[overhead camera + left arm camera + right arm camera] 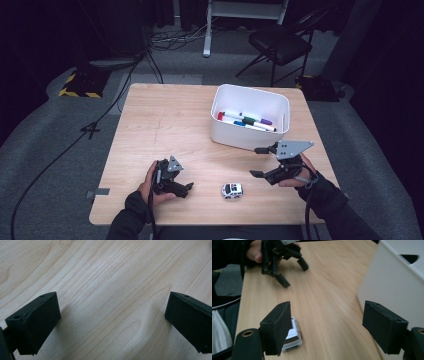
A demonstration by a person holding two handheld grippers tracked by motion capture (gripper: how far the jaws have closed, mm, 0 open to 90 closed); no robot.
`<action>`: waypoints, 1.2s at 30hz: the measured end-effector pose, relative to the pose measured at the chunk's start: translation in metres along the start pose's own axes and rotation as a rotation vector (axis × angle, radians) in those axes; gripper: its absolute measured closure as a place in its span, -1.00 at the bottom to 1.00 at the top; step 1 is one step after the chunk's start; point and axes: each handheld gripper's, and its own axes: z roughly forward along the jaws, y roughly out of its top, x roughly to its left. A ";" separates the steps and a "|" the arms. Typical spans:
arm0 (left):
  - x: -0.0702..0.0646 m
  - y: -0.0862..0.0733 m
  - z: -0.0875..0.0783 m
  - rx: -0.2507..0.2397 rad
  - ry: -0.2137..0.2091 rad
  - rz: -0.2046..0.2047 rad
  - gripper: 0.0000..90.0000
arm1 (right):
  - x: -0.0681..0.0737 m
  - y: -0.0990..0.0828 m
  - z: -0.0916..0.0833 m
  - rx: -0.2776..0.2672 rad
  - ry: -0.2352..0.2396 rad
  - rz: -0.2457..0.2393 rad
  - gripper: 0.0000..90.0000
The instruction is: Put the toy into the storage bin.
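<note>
Hovering Over a Toy Car

Hovering with jaws spread wide and empty, the right gripper point(260, 161) hangs just right of the toy car point(232, 190), which sits on the table point(165, 120) in front of the white bin point(250, 117). Left of the car, the left gripper point(186, 187) also gapes open, holding nothing.

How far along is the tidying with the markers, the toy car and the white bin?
Done: several markers already lie in the white bin. In hand: nothing; the right gripper is open, with its fingers apart, near the toy car and not gripping it. The left gripper is open over bare table. Left: probably grasping the car and putting it in the bin.
</note>
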 end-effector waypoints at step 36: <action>0.000 0.000 0.000 0.000 0.000 0.000 -0.99 | 0.032 -0.057 0.084 0.152 0.150 -0.044 -0.43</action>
